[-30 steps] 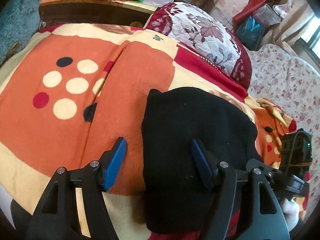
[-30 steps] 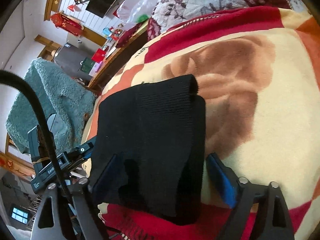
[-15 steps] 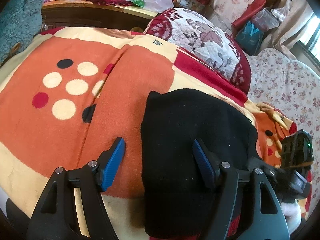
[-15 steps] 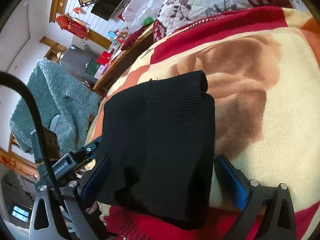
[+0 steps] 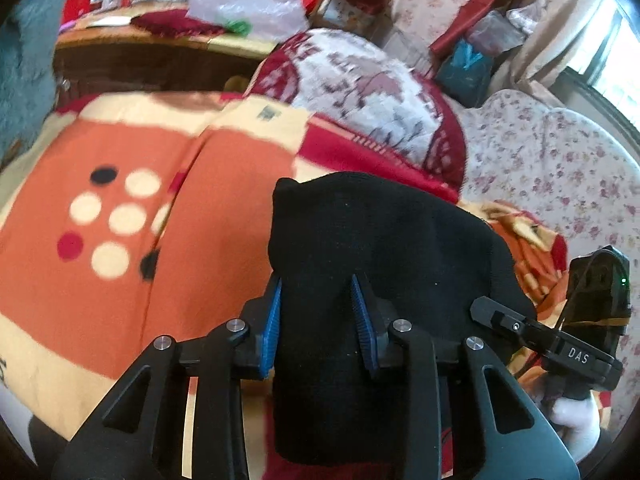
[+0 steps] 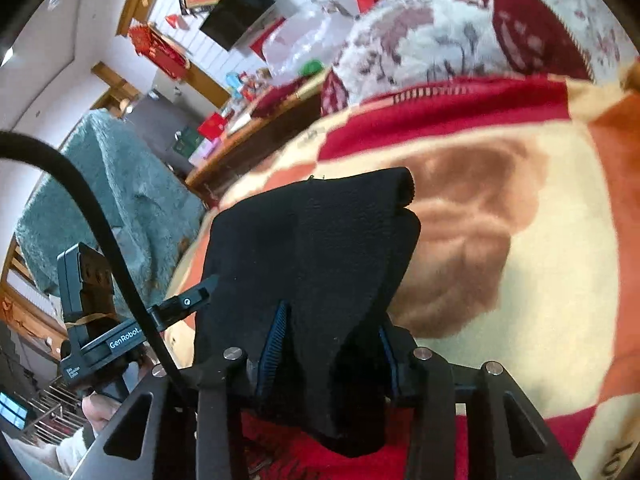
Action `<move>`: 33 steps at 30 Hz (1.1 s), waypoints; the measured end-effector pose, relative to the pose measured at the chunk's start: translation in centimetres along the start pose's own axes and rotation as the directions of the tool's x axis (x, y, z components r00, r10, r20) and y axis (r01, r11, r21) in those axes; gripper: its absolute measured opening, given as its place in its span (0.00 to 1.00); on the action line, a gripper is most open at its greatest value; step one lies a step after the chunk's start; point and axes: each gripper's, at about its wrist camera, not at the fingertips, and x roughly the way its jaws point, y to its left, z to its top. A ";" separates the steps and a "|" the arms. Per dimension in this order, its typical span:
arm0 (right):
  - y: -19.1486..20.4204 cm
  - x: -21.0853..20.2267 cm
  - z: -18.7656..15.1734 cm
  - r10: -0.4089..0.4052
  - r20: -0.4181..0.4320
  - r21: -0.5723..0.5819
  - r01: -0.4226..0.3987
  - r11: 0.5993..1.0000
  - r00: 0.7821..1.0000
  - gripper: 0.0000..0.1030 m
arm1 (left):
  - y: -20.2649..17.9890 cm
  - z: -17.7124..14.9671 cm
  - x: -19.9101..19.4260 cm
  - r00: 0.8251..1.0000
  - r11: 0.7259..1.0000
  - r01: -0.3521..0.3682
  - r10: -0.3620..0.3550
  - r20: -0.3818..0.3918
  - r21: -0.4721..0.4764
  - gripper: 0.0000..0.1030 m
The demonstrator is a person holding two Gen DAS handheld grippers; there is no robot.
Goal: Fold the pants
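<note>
Pants (image 5: 384, 264): black, folded compact, lying near us on orange blanket (image 5: 120, 280). We pinch the near edge with left gripper (image 5: 316, 316) and right gripper (image 6: 332, 340), apparently to lift or fold once more.

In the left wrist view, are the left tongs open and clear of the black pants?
No: the left tongs are shut on a bunched fold of the black pants, with blue pads pressing the cloth from both sides.

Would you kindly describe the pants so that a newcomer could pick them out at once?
Find the bed's orange, cream and red blanket. On its near part, in front of the floral pillow, lie the pants, a folded bundle pinched by both claws. They are the only plain black thing among the patterned fabrics.
</note>
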 end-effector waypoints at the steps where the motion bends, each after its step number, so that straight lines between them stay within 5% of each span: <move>1: -0.1 -0.6 0.4 0.000 0.013 0.003 0.000 1.000 1.000 0.39 | -0.5 0.5 -0.1 1.000 1.000 0.008 -0.008 0.004 0.007 0.31; 10: -2.8 -3.7 3.8 -0.069 0.088 0.044 0.066 0.997 0.994 0.39 | -5.7 3.8 4.1 0.999 0.996 0.046 -0.044 -0.027 0.079 0.31; 16: -7.4 -2.5 3.7 -0.138 0.044 0.121 0.132 0.984 0.989 0.41 | -6.5 2.1 8.9 0.996 0.994 -0.009 0.018 -0.090 0.105 0.31; 18: -9.5 -1.2 3.0 -0.177 -0.021 0.151 0.178 0.972 0.984 0.43 | -6.5 1.4 9.4 0.997 0.992 -0.022 0.031 -0.072 0.123 0.32; 21: -11.1 -1.3 2.3 -0.158 -0.010 0.234 0.156 0.960 0.987 0.55 | -7.0 1.2 9.1 0.997 0.987 -0.045 0.054 -0.054 0.153 0.33; 27: -8.7 -4.0 2.5 -0.302 -0.009 0.126 0.300 0.945 0.953 0.57 | -7.4 0.9 7.7 0.989 0.973 -0.121 0.135 -0.057 0.196 0.34; 33: -4.3 -7.7 1.4 -0.372 0.091 0.019 0.372 0.928 0.924 0.57 | -8.6 -0.3 4.4 0.980 0.951 -0.195 0.201 0.002 0.240 0.34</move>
